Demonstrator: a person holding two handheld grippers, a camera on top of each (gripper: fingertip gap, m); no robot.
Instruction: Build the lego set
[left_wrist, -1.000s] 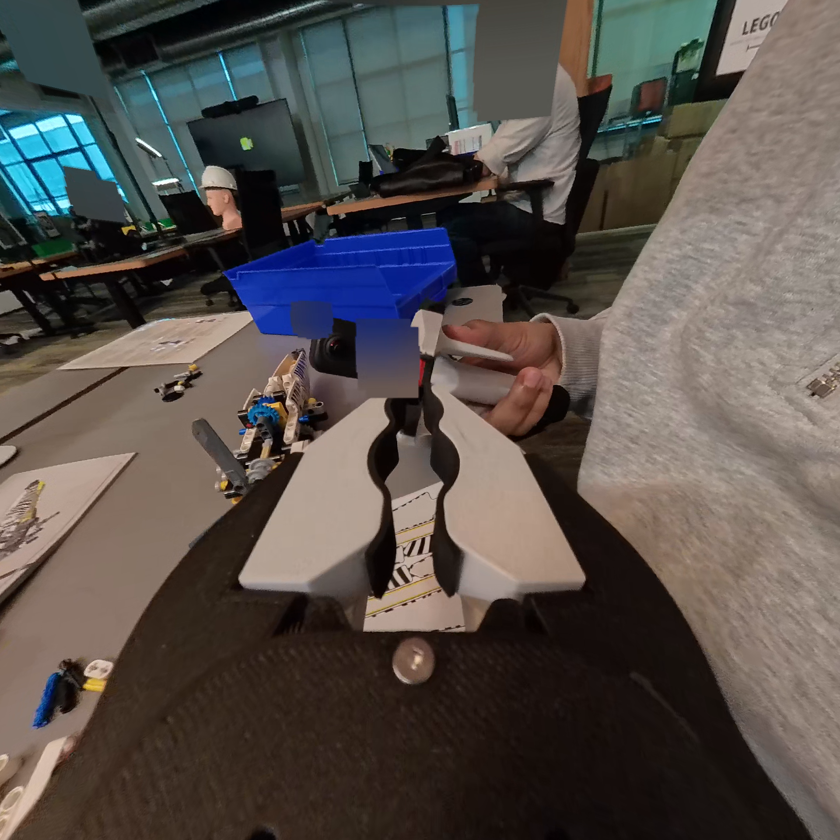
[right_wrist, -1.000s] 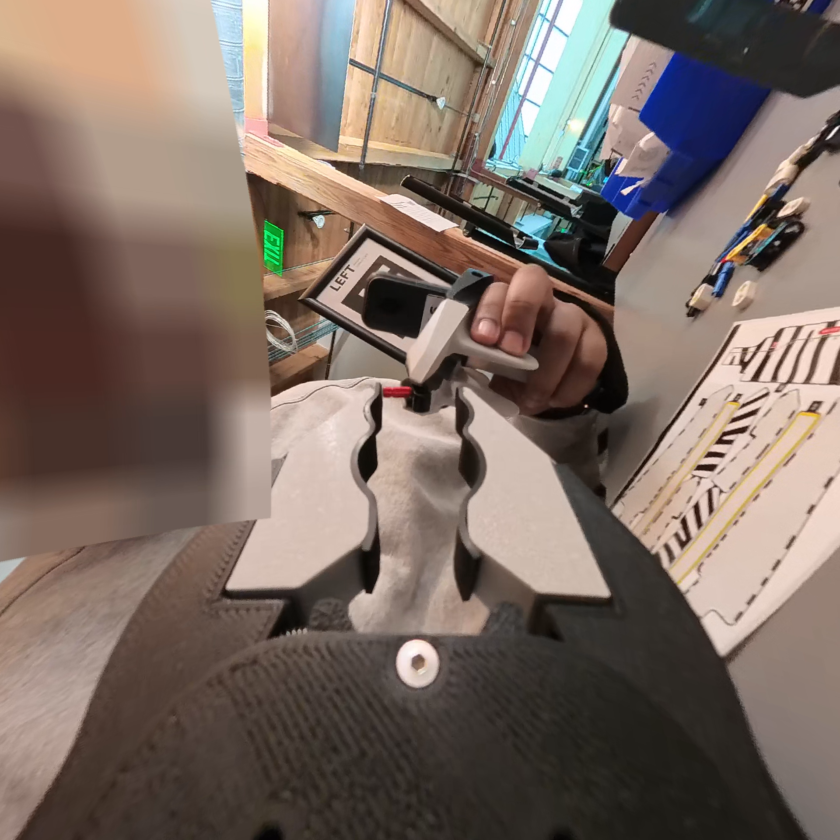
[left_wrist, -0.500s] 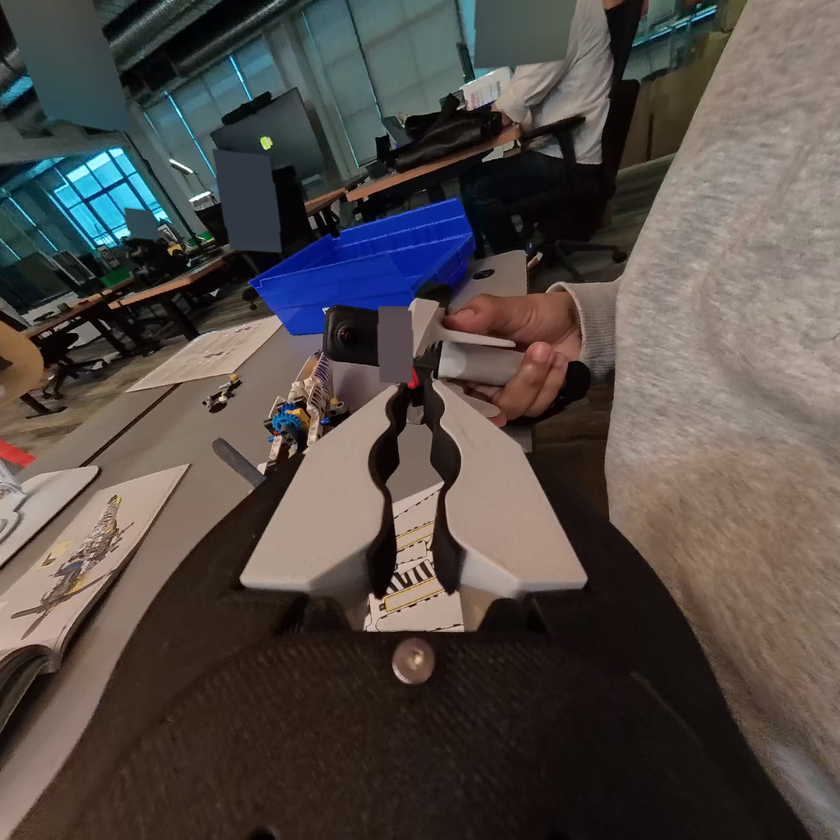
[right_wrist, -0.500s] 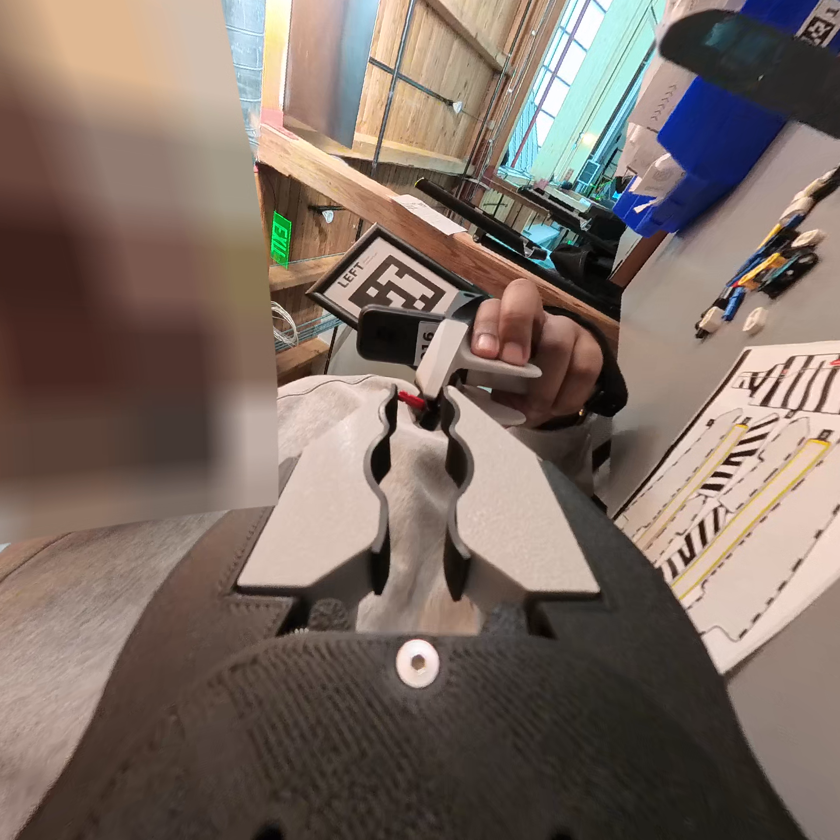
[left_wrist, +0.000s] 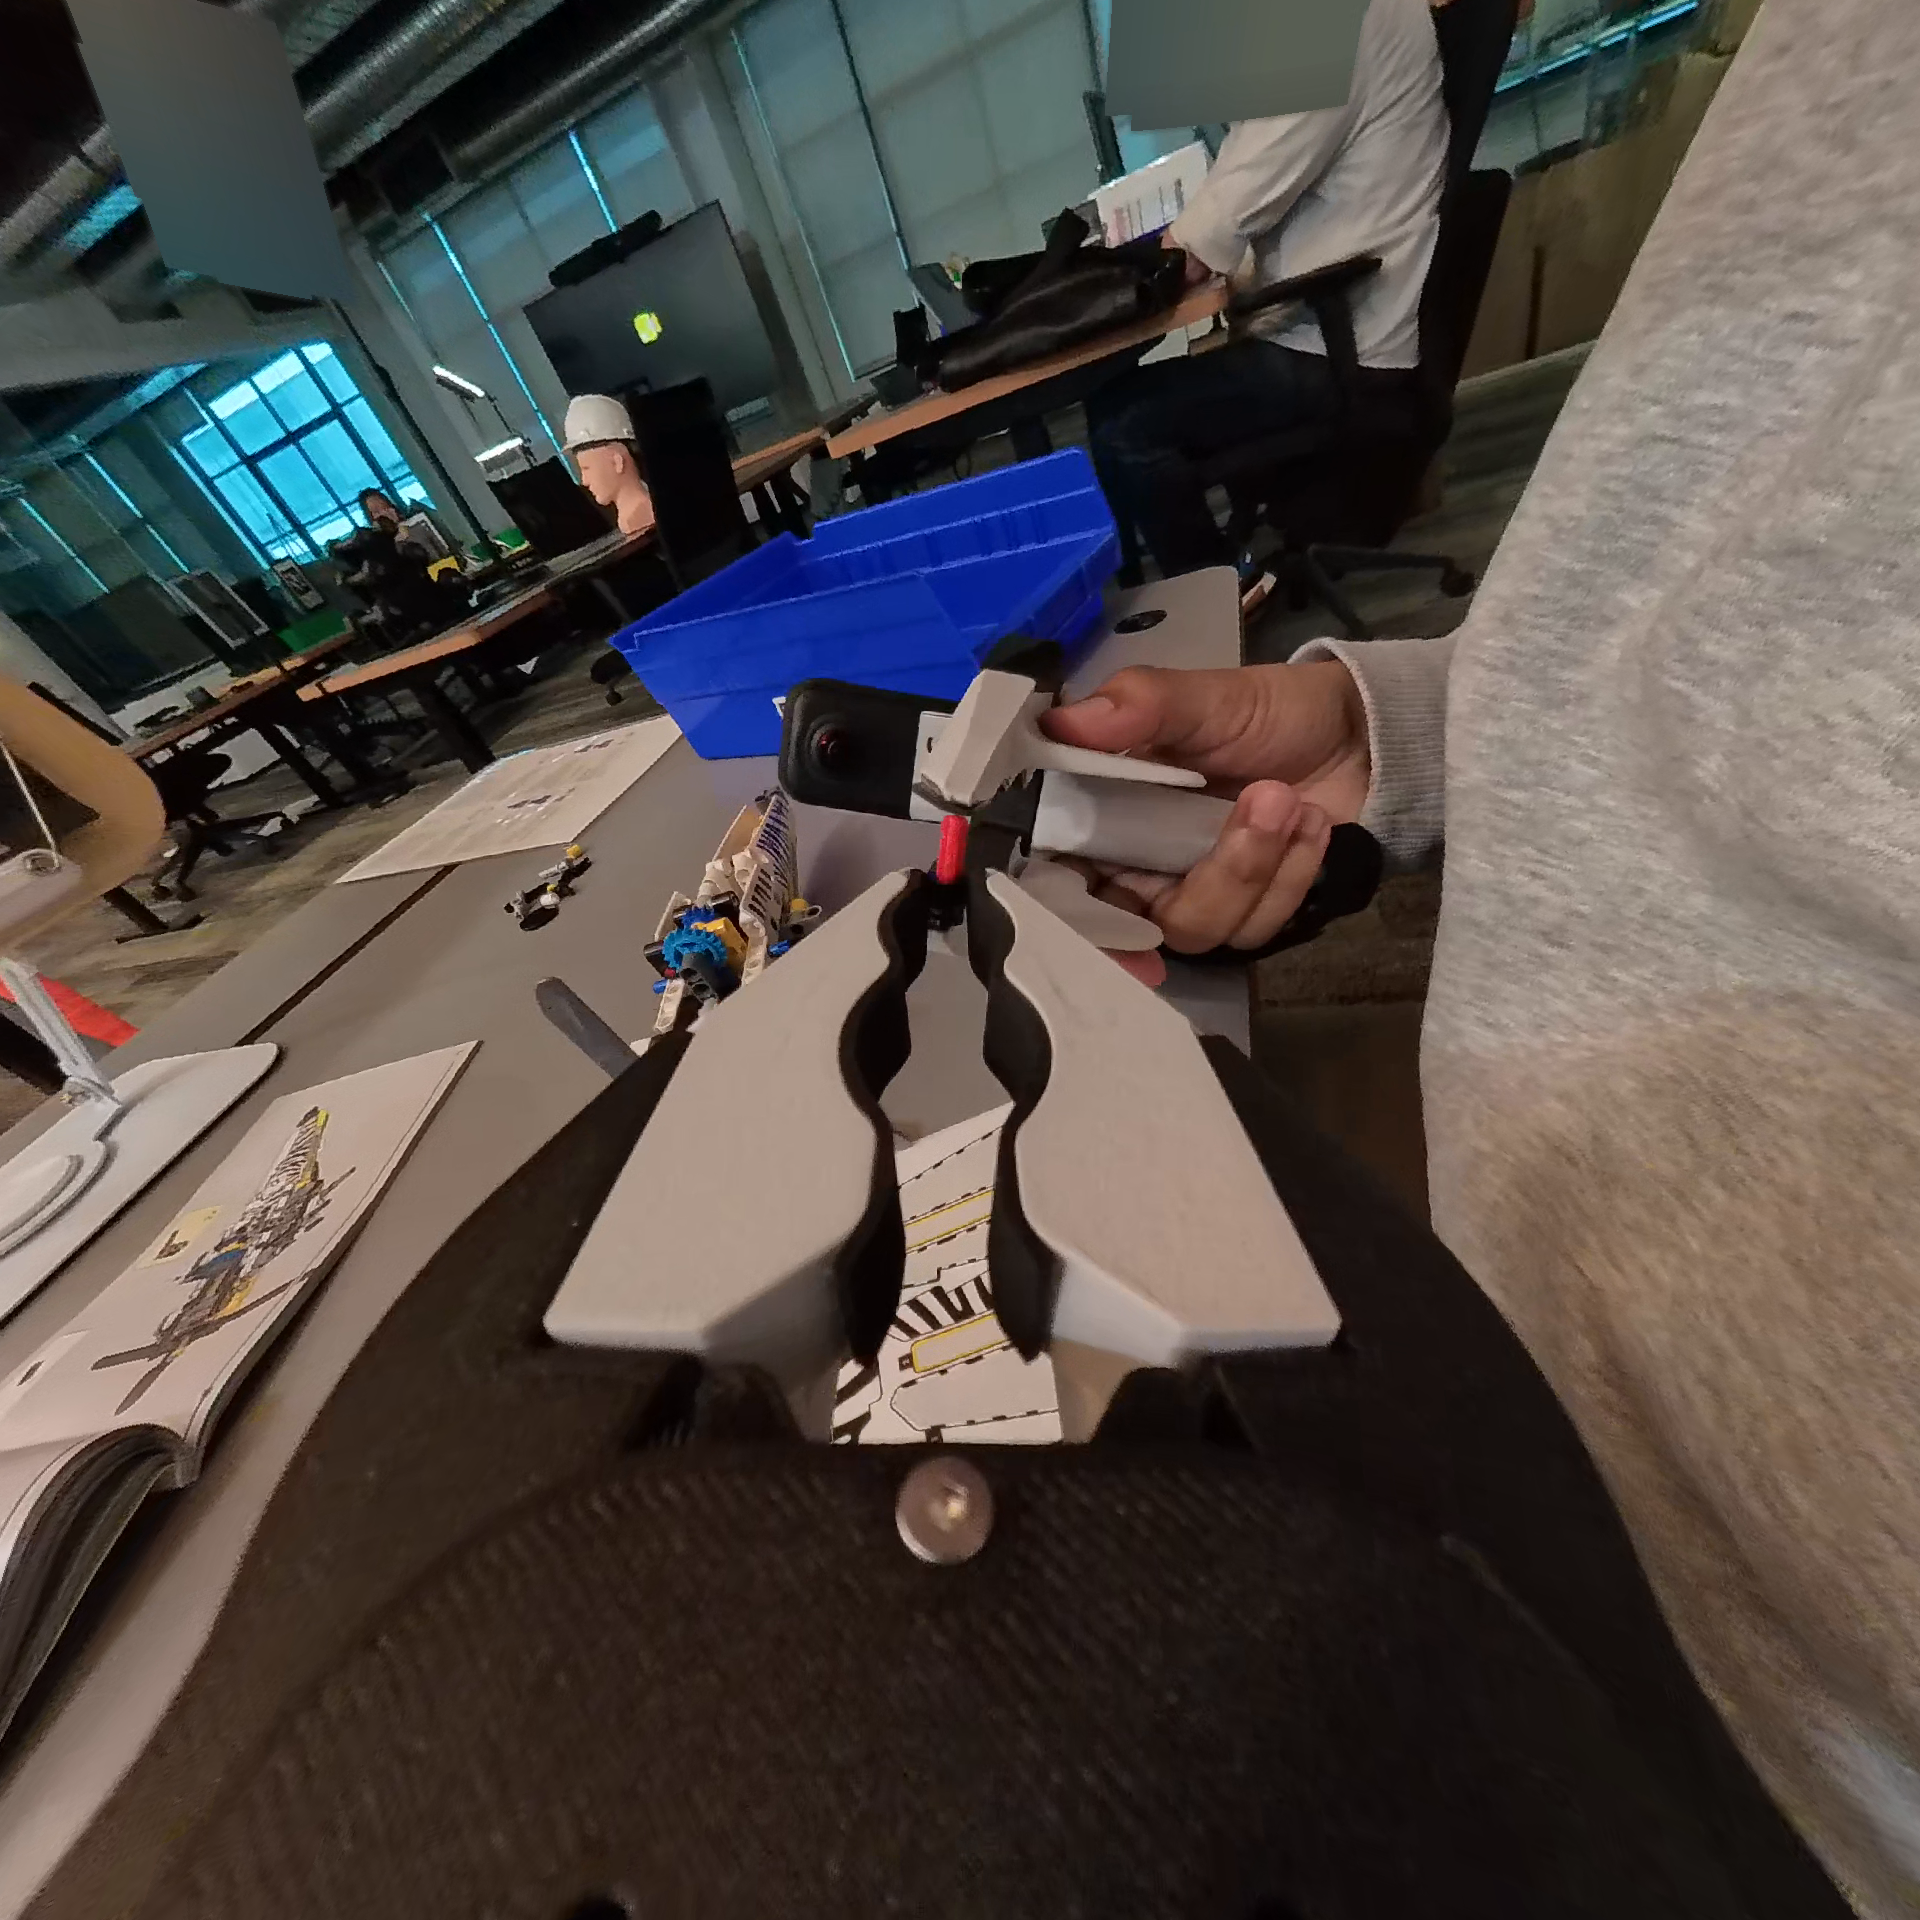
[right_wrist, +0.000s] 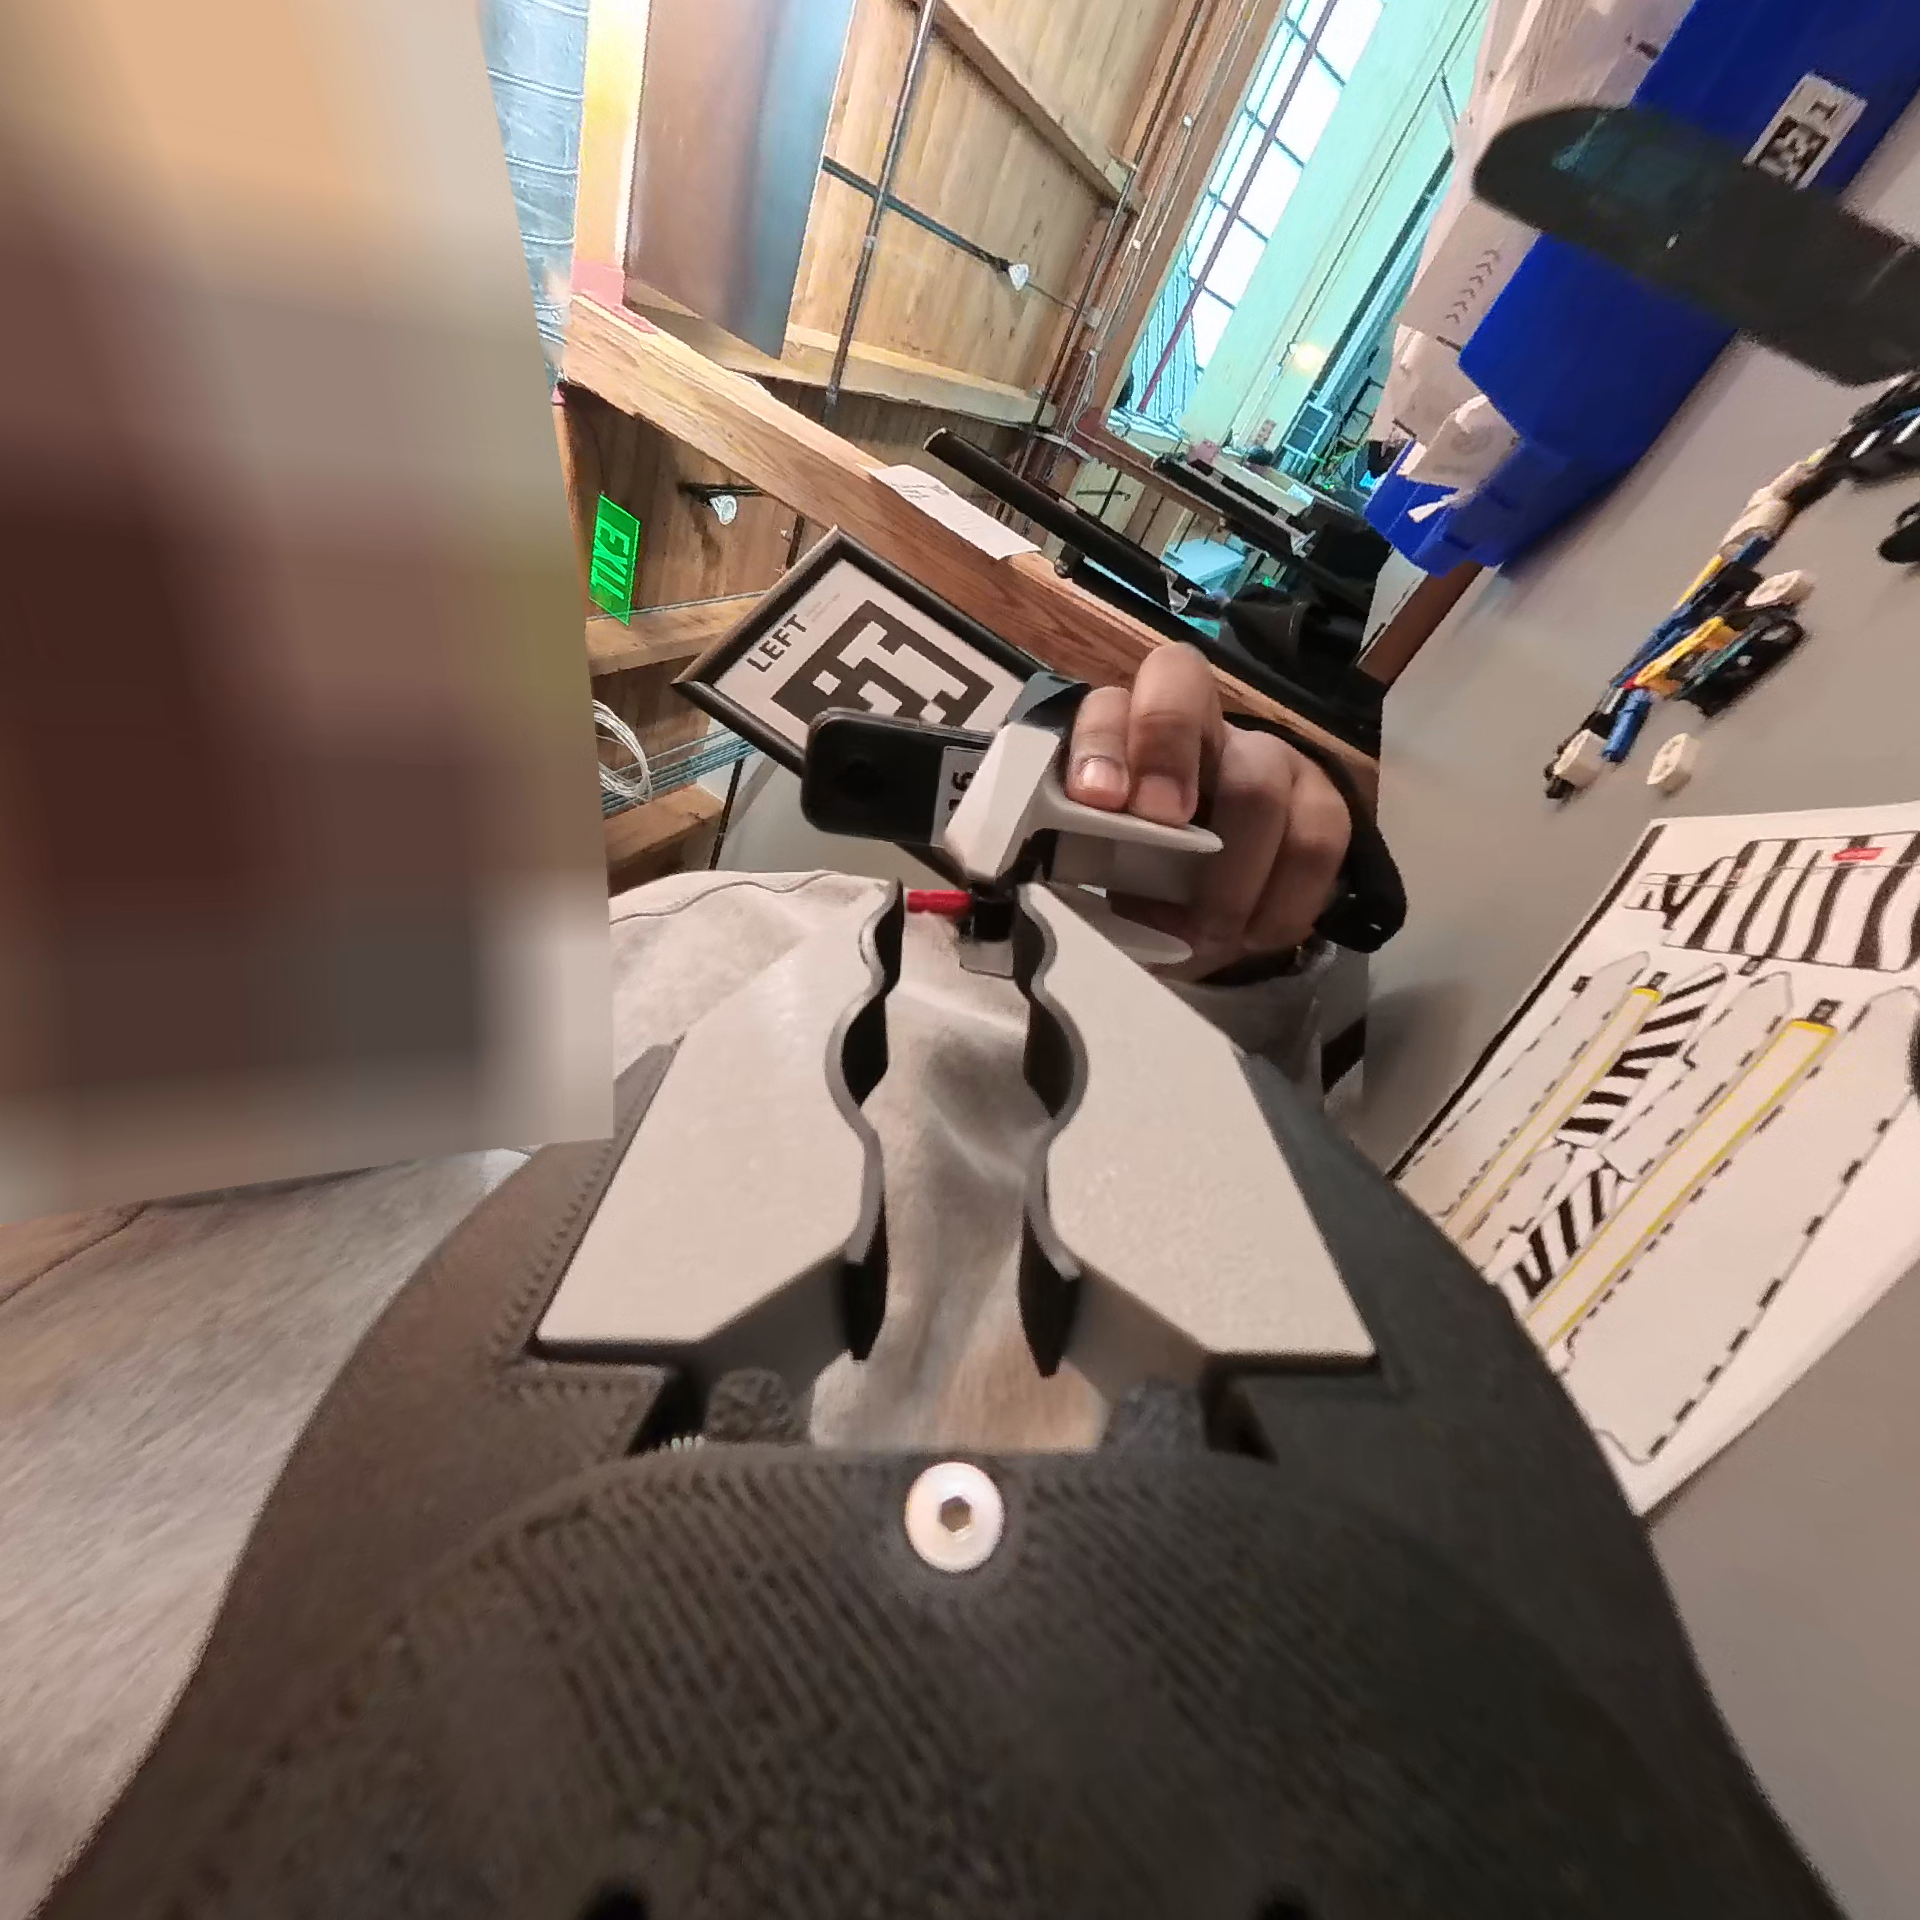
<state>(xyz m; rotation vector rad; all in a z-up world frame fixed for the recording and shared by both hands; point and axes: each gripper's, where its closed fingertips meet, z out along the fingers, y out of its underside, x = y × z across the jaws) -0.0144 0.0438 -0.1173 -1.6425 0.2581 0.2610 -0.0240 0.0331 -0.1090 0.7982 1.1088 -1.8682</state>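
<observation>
Both grippers are held in the air, tip to tip, in front of a grey sweater. My left gripper (left_wrist: 945, 896) is shut on a small black piece (left_wrist: 940, 912), with a red pin (left_wrist: 950, 837) sticking up from it. In the right wrist view the red pin (right_wrist: 933, 902) lies sideways, joined to the black piece (right_wrist: 989, 920). My right gripper (right_wrist: 961, 914) is closed on the pair end to end: one tip touches the pin and the other touches the black piece. A hand (left_wrist: 1226, 790) holds the right tool.
A partly built model (left_wrist: 727, 914) stands on the grey table (left_wrist: 416, 987) behind the grippers. A blue bin (left_wrist: 883, 613) is farther back. An open booklet (left_wrist: 208, 1247) lies at left. A sticker sheet (right_wrist: 1662, 1091) and loose parts (right_wrist: 1683, 665) lie at right. Less than 4 cm separates the two grippers' tips.
My right gripper's jaws have narrowed from a wider gap onto the red pin and black piece. The left gripper stayed shut on the piece. Both tools shifted slightly in the air.
</observation>
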